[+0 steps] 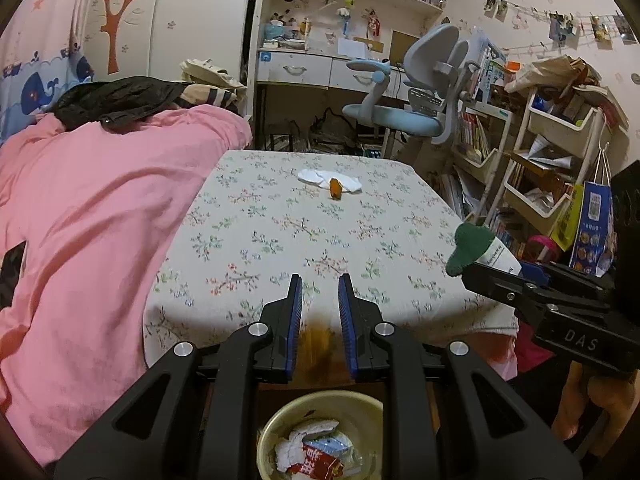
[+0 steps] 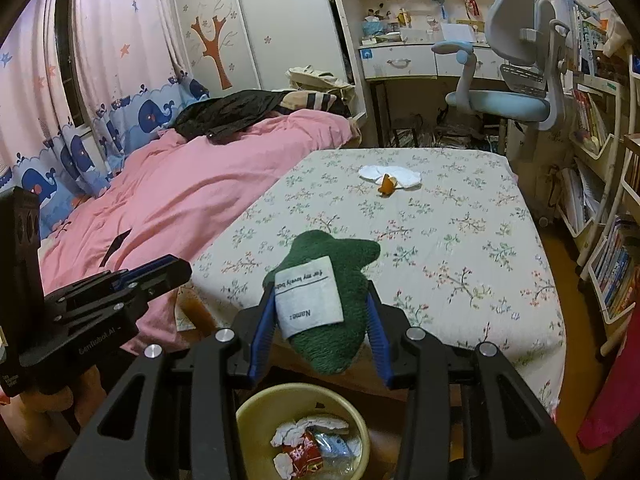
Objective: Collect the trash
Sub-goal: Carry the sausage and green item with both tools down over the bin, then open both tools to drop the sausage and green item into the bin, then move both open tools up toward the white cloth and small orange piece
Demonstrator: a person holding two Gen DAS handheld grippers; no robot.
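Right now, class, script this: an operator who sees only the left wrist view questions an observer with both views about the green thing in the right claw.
Operator: Is it gripped on both sides?
Observer: Yes, the right claw pinches the green knitted piece between both pads.
Operator: What does its label say?
Observer: The white label reads "Name:".
Operator: Is it near the bin?
Observer: In the right wrist view its lower end shows just above the yellow bin.

Child's bedroom: pink-quilted bed (image 2: 192,184) at 9 o'clock, whale-print curtains (image 2: 72,136), study desk (image 2: 400,60), blue swivel chair (image 2: 512,96) at 1 o'clock.
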